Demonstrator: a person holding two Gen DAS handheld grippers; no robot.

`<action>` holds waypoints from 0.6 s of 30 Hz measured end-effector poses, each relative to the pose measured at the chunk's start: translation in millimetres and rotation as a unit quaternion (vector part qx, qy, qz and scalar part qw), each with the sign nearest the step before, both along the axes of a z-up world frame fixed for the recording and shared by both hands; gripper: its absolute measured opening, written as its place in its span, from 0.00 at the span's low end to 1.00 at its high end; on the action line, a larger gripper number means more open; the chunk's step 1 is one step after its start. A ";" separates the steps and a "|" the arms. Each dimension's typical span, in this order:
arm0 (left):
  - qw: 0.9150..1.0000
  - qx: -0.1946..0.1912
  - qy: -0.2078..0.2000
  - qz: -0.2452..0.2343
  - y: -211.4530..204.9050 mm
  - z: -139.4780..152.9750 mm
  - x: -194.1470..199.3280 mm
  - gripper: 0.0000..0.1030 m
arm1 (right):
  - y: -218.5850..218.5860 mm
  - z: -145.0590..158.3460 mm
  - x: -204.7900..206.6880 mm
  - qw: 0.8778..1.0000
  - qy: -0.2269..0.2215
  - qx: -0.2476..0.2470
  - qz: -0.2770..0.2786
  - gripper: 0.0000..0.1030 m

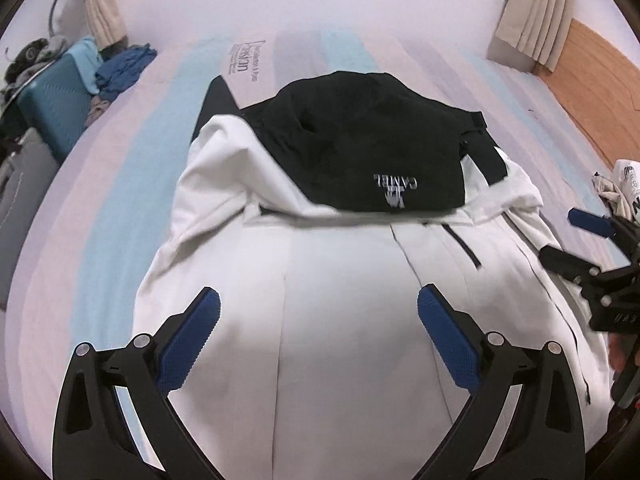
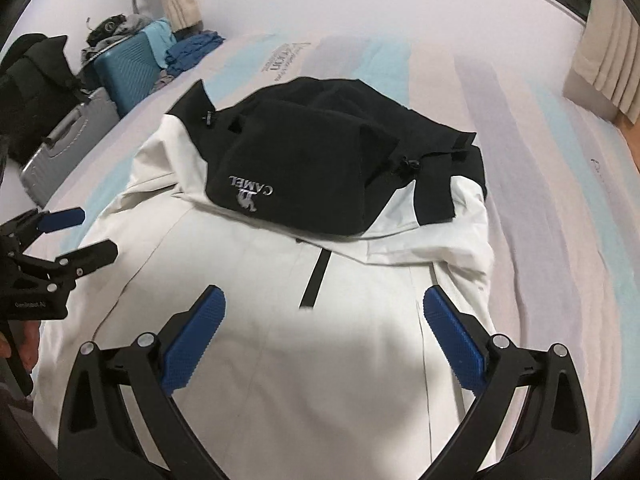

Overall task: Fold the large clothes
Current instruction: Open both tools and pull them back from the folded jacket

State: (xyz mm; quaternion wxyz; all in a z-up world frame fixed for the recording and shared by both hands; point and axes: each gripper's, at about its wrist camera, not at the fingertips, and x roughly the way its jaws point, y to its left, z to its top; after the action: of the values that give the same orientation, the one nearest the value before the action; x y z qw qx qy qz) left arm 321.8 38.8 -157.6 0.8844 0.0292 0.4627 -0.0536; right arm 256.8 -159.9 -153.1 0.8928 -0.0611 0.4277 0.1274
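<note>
A white jacket (image 1: 332,300) with a black hood (image 1: 372,148) lies spread on the striped bed; the hood is folded down over the upper back and shows a CAMEL logo. It also shows in the right wrist view (image 2: 304,352), hood (image 2: 320,168) on top. My left gripper (image 1: 318,300) is open and empty, hovering over the jacket's white body. My right gripper (image 2: 324,300) is open and empty over the same body; it shows at the right edge of the left wrist view (image 1: 568,236). The left gripper shows at the left edge of the right wrist view (image 2: 88,232).
The striped mattress (image 1: 120,168) extends around the jacket. A teal suitcase (image 2: 128,68) with clothes piled on it and a grey suitcase (image 2: 64,144) stand at the far left. Curtains (image 1: 536,12) hang at the back. A wooden floor (image 1: 592,80) lies right of the bed.
</note>
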 end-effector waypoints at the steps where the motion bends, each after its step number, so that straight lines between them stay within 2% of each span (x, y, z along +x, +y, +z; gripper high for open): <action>1: 1.000 0.004 -0.001 0.001 -0.2 1.9 -6.6 0.94 | -1.9 3.2 -6.8 1.000 -0.002 -0.002 0.002 0.93; 3: 1.000 0.009 -0.004 0.011 0.8 7.3 -22.9 0.94 | -4.7 6.7 -18.1 1.000 -0.002 -0.008 0.006 0.93; 8: 0.999 -0.004 -0.001 0.041 7.3 17.0 -64.6 0.94 | -14.1 10.9 -44.3 1.000 -0.001 -0.020 -0.003 0.93; 18: 0.998 -0.012 0.029 0.060 22.6 0.1 -121.0 0.94 | -27.2 1.4 -103.2 0.999 0.012 -0.023 -0.041 0.93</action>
State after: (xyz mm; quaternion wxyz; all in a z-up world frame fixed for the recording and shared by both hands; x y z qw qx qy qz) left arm 200.8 61.4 -157.4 0.8726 -0.0105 0.4883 -0.0064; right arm 153.6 -187.1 -151.7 0.8903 -0.0622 0.4435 0.0819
